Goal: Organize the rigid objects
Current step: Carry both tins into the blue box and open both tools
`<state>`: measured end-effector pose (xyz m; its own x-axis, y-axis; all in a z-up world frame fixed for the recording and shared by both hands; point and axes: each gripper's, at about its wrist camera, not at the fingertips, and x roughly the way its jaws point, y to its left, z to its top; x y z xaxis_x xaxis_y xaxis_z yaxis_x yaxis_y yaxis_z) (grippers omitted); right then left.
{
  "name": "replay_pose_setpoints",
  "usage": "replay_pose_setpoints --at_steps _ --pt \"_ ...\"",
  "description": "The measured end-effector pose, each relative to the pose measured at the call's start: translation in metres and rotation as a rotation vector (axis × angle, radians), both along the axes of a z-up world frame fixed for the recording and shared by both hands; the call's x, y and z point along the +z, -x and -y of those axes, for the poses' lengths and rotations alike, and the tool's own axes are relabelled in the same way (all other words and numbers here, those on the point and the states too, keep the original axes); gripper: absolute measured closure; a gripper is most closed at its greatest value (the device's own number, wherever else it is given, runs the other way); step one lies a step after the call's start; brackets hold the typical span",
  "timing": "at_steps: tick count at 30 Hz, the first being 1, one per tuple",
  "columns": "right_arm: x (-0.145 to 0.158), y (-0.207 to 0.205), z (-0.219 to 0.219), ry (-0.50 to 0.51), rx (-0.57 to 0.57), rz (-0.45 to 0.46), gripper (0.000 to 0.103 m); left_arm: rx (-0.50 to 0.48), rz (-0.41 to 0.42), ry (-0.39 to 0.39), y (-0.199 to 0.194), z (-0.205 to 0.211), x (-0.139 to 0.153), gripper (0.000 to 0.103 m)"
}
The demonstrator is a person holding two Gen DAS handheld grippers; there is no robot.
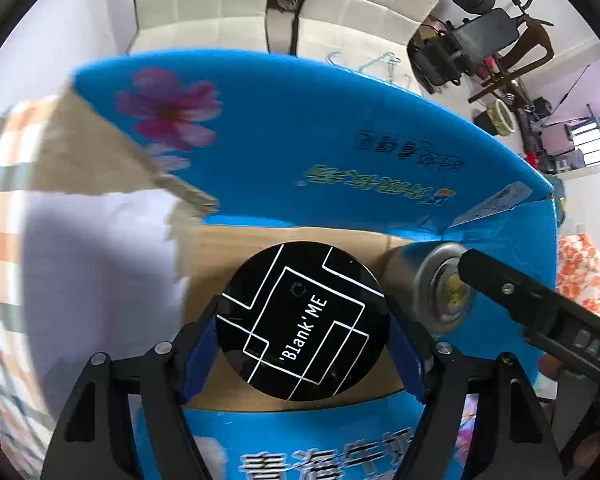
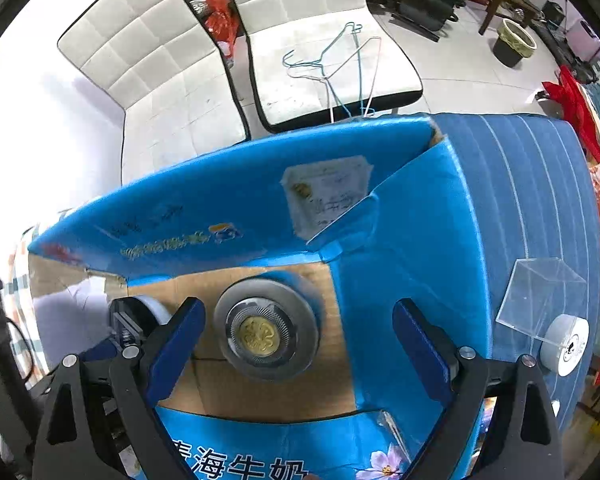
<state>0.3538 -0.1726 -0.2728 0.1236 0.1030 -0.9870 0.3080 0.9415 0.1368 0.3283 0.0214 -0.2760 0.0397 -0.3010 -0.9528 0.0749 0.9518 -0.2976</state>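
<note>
Over box [image 1: 260, 148]: left gripper [image 1: 302, 330] clamps black puck [image 1: 302, 320] at rim, rigid, glossy, likely slippery; right gripper [image 2: 298, 334] wide open, empty, above tin [image 2: 266, 330].

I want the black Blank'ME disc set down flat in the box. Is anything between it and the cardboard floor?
Nothing visible. The black disc, clamped in the left gripper, hangs over bare cardboard floor. The silver puck lies beside it to the right, apart from it, under the open right gripper.
</note>
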Motion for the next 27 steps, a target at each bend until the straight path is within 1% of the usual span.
replay_pose_setpoints --at_steps 2,6,8,11,15,18,19,21,23,25,27 --pt "0.001 -0.002 0.005 0.003 -0.006 0.005 0.006 -0.006 -0.01 0.018 -0.004 0.007 -0.005 0.029" --pt "-0.003 0.002 -0.002 0.006 -0.008 -0.002 0.006 -0.029 -0.037 0.013 -0.014 0.021 -0.021 0.029" --pt "-0.009 0.0 -0.007 0.006 -0.01 -0.006 0.006 -0.038 -0.064 0.014 -0.017 0.027 -0.027 0.029" --pt "-0.012 -0.001 -0.011 0.008 -0.001 0.002 0.006 -0.03 -0.077 0.014 -0.021 0.024 -0.029 0.029" --pt "-0.009 0.003 -0.011 0.001 0.009 0.015 0.006 -0.023 -0.091 0.024 -0.022 0.02 -0.023 0.028" --pt "-0.006 0.007 -0.009 -0.013 0.006 0.017 0.006 -0.023 -0.083 0.013 -0.024 0.015 -0.017 0.013" --pt "-0.005 0.009 -0.009 -0.02 0.006 0.018 0.006 -0.027 -0.077 -0.001 -0.023 0.013 -0.014 0.008" --pt "0.001 0.014 -0.009 -0.017 0.02 0.029 0.006 -0.034 -0.069 -0.023 -0.022 0.011 -0.008 0.004" --pt "0.007 0.021 -0.009 -0.009 0.042 0.044 0.006 -0.035 -0.045 -0.057 -0.018 0.007 0.002 0.003" --pt "0.016 0.033 -0.012 0.014 0.069 0.061 0.0 -0.035 -0.017 -0.081 -0.01 -0.001 0.018 0.003" --pt "0.024 0.05 -0.017 0.043 0.11 0.086 0.0 -0.031 0.016 -0.108 -0.002 -0.008 0.03 0.003"
